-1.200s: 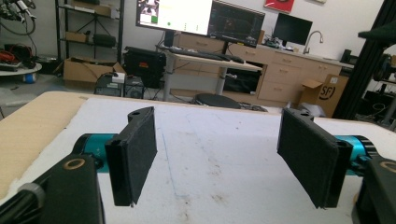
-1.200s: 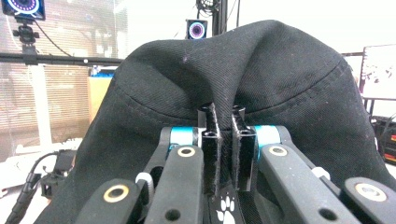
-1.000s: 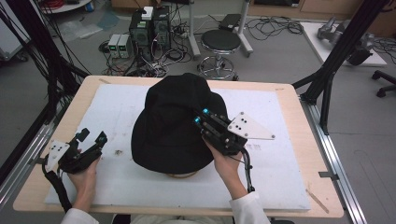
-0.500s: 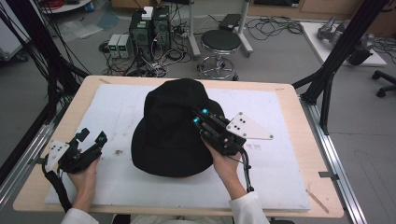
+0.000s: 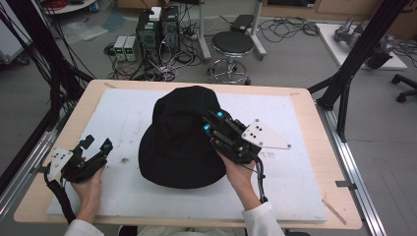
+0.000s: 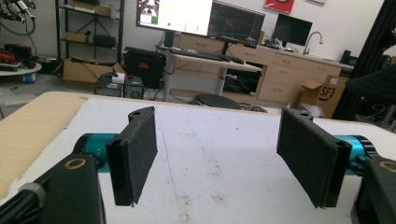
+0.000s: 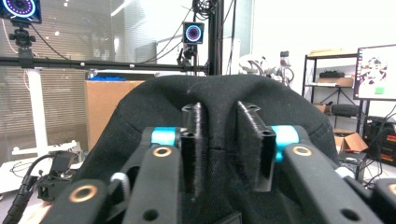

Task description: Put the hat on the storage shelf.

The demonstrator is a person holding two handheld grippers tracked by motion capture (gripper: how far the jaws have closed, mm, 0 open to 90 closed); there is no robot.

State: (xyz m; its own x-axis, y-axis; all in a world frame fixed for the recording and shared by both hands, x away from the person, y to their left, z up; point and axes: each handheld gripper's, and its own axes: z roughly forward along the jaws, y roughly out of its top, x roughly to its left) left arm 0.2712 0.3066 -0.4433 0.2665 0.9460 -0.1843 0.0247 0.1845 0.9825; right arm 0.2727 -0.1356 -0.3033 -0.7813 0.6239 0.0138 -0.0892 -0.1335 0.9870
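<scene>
White mat (image 5: 123, 113) on lab table. Hat (image 5: 177, 137) just ahead of right gripper (image 5: 212, 121), jaws narrow, just been opening, fabric apparently loose between. Left gripper (image 5: 96, 146) wide, empty, well apart. Risk: crown slumps once released; pad snags cloth.

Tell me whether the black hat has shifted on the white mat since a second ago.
No. The black hat sits at the same spot on the white mat in the high view; the right gripper has just been opening its fingers at its crown.
</scene>
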